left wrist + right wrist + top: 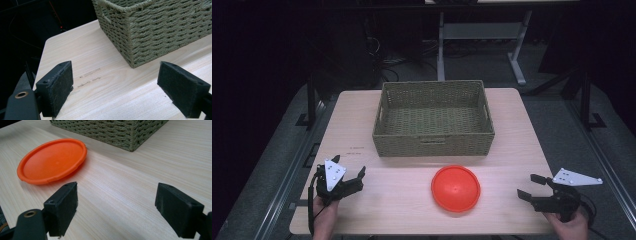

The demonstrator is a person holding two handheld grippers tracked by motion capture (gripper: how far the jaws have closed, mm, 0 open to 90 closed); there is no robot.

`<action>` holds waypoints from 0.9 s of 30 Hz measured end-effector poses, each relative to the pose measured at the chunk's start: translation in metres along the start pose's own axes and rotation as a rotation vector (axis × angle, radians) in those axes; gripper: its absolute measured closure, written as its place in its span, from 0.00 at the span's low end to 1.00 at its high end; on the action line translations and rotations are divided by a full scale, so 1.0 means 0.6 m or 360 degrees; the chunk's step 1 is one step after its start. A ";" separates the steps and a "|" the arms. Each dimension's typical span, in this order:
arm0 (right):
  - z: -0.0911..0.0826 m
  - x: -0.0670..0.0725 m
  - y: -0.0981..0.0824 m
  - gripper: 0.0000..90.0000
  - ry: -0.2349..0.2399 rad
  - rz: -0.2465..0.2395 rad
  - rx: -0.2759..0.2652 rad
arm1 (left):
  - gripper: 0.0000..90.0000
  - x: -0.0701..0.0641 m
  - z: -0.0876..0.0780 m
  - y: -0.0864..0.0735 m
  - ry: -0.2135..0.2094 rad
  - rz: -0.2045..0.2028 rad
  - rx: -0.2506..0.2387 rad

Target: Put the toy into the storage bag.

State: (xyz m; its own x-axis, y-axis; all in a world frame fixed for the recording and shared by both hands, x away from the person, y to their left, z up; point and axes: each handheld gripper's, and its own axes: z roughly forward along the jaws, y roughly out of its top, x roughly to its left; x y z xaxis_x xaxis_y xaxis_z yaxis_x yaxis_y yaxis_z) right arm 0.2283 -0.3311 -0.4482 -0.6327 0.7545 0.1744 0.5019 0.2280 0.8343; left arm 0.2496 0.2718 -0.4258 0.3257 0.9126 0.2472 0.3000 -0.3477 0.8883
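An orange plate lies flat on the light wooden table, just in front of a woven green basket with nothing inside it. My right gripper rests near the table's front right corner, to the right of the plate, jaws wide apart with nothing between them. The right gripper view has the orange plate ahead to the left and a basket corner beyond my right gripper. At the front left corner my left gripper stands open and empty. Its own view shows the left gripper over bare wood, the basket ahead.
The table is bordered by dark floor on all sides. A grey desk frame stands behind it. Faint printed marks sit on the wood in front of the left gripper. Bare tabletop lies between each gripper and the plate.
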 end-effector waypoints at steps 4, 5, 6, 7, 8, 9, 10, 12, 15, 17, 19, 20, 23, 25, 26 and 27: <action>0.003 0.001 0.001 0.18 0.0021 0.0011 -0.0001 | 0.14 0.000 0.001 0.000 -0.0008 -0.0001 0.0003; 0.004 0.002 0.002 0.18 0.0026 0.0014 -0.0005 | 0.14 0.001 0.000 0.000 -0.0009 0.0011 -0.0002; 0.005 0.003 0.003 0.18 0.0032 0.0017 -0.0006 | 0.14 0.000 -0.002 0.000 -0.0011 0.0005 -0.0002; 0.005 0.003 0.003 0.18 0.0032 0.0017 -0.0006 | 0.14 0.000 -0.002 0.000 -0.0011 0.0005 -0.0002; 0.006 0.004 0.005 0.18 0.0031 0.0015 -0.0003 | 0.14 0.000 -0.003 0.000 -0.0006 0.0005 -0.0006; 0.007 0.006 0.007 0.18 0.0035 0.0014 0.0001 | 0.14 0.000 -0.003 0.000 -0.0006 -0.0003 -0.0009; 0.011 0.008 0.009 0.18 0.0050 0.0017 0.0014 | 0.14 0.000 -0.003 -0.001 -0.0009 0.0009 -0.0006; 0.012 0.010 0.011 0.18 0.0055 0.0017 0.0030 | 0.14 0.000 -0.002 -0.001 -0.0013 0.0005 -0.0005; 0.020 0.014 0.019 0.18 0.0076 0.0009 0.0062 | 0.14 0.000 -0.001 -0.001 -0.0011 -0.0003 -0.0006; 0.029 0.019 0.032 0.16 0.0107 0.0000 0.0099 | 0.14 -0.001 -0.001 -0.001 -0.0011 -0.0001 -0.0001; 0.034 0.023 0.040 0.17 0.0123 0.0002 0.0120 | 0.14 -0.002 -0.002 -0.001 -0.0007 0.0001 -0.0004; 0.036 0.024 0.044 0.17 0.0139 -0.0001 0.0120 | 0.14 -0.001 -0.002 -0.002 -0.0004 0.0003 -0.0002; 0.040 0.029 0.054 0.17 0.0159 -0.0011 0.0132 | 0.14 0.002 -0.004 -0.003 0.0007 -0.0015 -0.0007; 0.043 0.031 0.058 0.17 0.0168 -0.0011 0.0142 | 0.14 0.004 -0.004 -0.003 0.0012 -0.0022 -0.0011; 0.046 0.030 0.060 0.17 0.0167 -0.0026 0.0152 | 0.14 0.005 -0.004 -0.003 0.0016 -0.0020 -0.0005; 0.050 0.031 0.063 0.17 0.0163 -0.0030 0.0164 | 0.14 0.006 -0.004 -0.004 0.0018 -0.0022 -0.0004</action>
State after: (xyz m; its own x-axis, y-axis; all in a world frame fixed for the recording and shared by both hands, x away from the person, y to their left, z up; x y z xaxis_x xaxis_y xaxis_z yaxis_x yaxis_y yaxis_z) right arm 0.2528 -0.2899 -0.4292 -0.6968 0.6839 0.2163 0.5441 0.3075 0.7806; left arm 0.2482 0.2762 -0.4261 0.3117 0.9196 0.2393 0.3021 -0.3347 0.8926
